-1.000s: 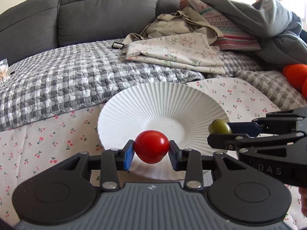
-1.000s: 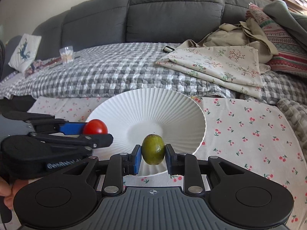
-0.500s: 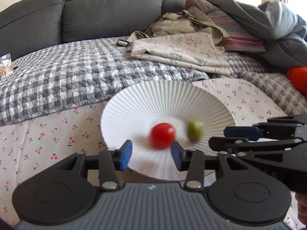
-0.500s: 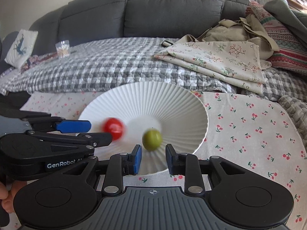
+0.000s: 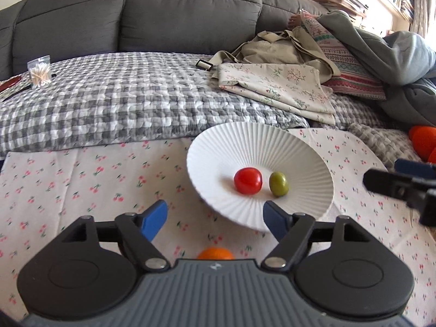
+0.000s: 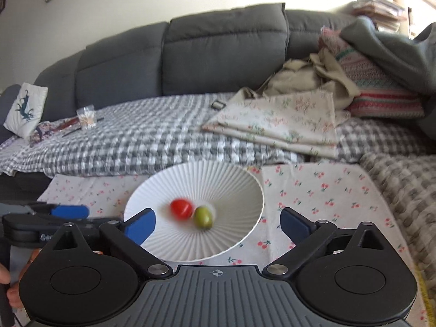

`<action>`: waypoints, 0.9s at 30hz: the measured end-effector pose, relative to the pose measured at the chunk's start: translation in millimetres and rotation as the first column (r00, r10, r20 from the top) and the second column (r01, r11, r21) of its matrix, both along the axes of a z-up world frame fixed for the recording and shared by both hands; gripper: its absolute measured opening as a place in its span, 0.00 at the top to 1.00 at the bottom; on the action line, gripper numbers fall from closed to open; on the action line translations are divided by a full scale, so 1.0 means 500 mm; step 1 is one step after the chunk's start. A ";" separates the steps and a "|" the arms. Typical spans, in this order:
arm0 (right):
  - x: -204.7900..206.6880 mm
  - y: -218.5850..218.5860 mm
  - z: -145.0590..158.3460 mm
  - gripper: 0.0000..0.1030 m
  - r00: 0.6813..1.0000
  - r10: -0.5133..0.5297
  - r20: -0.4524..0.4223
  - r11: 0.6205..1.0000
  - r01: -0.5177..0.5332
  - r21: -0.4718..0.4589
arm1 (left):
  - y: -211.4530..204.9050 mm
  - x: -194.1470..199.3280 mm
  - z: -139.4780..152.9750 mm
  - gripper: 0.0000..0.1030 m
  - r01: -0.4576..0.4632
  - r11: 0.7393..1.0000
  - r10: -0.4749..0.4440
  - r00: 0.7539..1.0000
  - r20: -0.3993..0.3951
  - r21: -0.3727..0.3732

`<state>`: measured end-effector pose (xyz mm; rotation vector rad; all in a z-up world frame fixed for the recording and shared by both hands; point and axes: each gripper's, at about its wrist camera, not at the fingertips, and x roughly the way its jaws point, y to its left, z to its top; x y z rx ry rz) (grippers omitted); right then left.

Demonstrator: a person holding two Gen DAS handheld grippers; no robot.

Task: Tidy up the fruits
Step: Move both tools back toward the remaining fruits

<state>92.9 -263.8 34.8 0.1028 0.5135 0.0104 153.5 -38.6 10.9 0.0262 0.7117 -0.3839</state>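
Note:
A red tomato (image 5: 248,181) and a green lime (image 5: 278,183) lie side by side in the hollow of the white ribbed plate (image 5: 226,141). In the right wrist view the tomato (image 6: 181,208) and lime (image 6: 203,217) look blurred on the plate (image 6: 223,174). My left gripper (image 5: 215,218) hangs in front of the plate's near rim, jaws opening, nothing between them. My right gripper (image 6: 218,224) is also back from the plate, jaws opening wide and empty. An orange fruit (image 5: 215,253) peeks out just under the left gripper.
The plate rests on a cherry-print cloth (image 5: 81,171) before a grey checked blanket (image 5: 109,103) and sofa. Folded floral cloth (image 5: 278,87) and piled clothes lie at the back right. Orange fruits (image 5: 423,141) sit at the far right. A toothpick bag (image 5: 39,70) lies back left.
Both grippers let go: the tomato and the lime dropped and rolled to the plate's middle. Both grippers then opened wide and pulled back and up from the plate.

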 end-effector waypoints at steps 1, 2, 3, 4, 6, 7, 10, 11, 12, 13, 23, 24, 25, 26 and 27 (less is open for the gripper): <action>-0.008 0.001 0.004 0.01 1.000 -0.001 0.005 1.000 0.001 -0.001 | 0.006 -0.009 0.002 0.24 -0.005 1.000 0.005 1.000 -0.005 -0.001; -0.016 0.003 0.006 0.00 1.000 -0.004 0.008 1.000 0.004 -0.002 | 0.013 -0.018 0.004 0.23 -0.012 1.000 0.012 1.000 -0.012 -0.005; -0.025 0.005 0.009 0.00 1.000 -0.007 0.011 1.000 0.007 -0.006 | 0.019 -0.027 0.006 0.23 -0.016 1.000 0.016 1.000 -0.018 -0.013; -0.034 0.007 0.010 0.00 1.000 -0.010 0.016 1.000 0.010 -0.009 | 0.025 -0.036 0.008 0.23 -0.018 1.000 0.018 1.000 -0.024 -0.021; -0.053 0.015 0.012 0.00 1.000 -0.011 0.020 1.000 0.012 -0.013 | 0.036 -0.054 0.013 0.21 -0.026 0.999 0.025 0.999 -0.031 -0.029; -0.062 0.021 0.013 0.00 1.000 -0.005 0.021 1.000 0.006 -0.020 | 0.040 -0.063 0.015 0.21 -0.032 0.999 0.031 0.999 -0.031 -0.031; -0.095 0.038 0.019 0.00 0.999 0.001 0.047 0.999 0.001 -0.034 | 0.055 -0.089 0.019 0.18 -0.053 0.998 0.052 0.998 -0.027 -0.034; -0.106 0.042 0.021 0.00 0.999 0.004 0.052 1.000 -0.002 -0.025 | 0.060 -0.097 0.019 0.17 -0.057 0.998 0.056 0.998 -0.028 -0.032; -0.116 0.046 0.022 0.00 0.998 0.010 0.058 1.000 -0.009 -0.016 | 0.065 -0.105 0.018 0.17 -0.061 0.998 0.060 0.998 -0.033 -0.030; -0.126 0.051 0.022 0.00 0.998 0.019 0.062 1.000 -0.018 -0.013 | 0.071 -0.111 0.017 0.17 -0.067 0.997 0.066 0.997 -0.039 -0.028; -0.193 0.091 0.018 0.00 0.996 0.064 0.067 0.998 -0.062 -0.029 | 0.122 -0.159 0.009 0.15 -0.108 0.993 0.105 0.992 -0.076 -0.042; -0.197 0.084 0.022 0.00 0.995 0.064 0.072 0.998 -0.064 -0.003 | 0.125 -0.160 0.007 0.15 -0.106 0.993 0.102 0.991 -0.087 -0.048; -0.202 0.076 0.025 0.00 0.995 0.063 0.076 0.998 -0.065 0.026 | 0.128 -0.161 0.004 0.15 -0.101 0.994 0.096 0.991 -0.097 -0.052; -0.205 0.067 0.028 0.00 0.995 0.063 0.081 0.996 -0.068 0.060 | 0.130 -0.162 0.001 0.15 -0.095 0.994 0.089 0.991 -0.103 -0.051; -0.207 0.057 0.029 0.00 0.994 0.063 0.085 0.993 -0.071 0.093 | 0.130 -0.163 -0.002 0.15 -0.090 0.995 0.085 0.991 -0.104 -0.042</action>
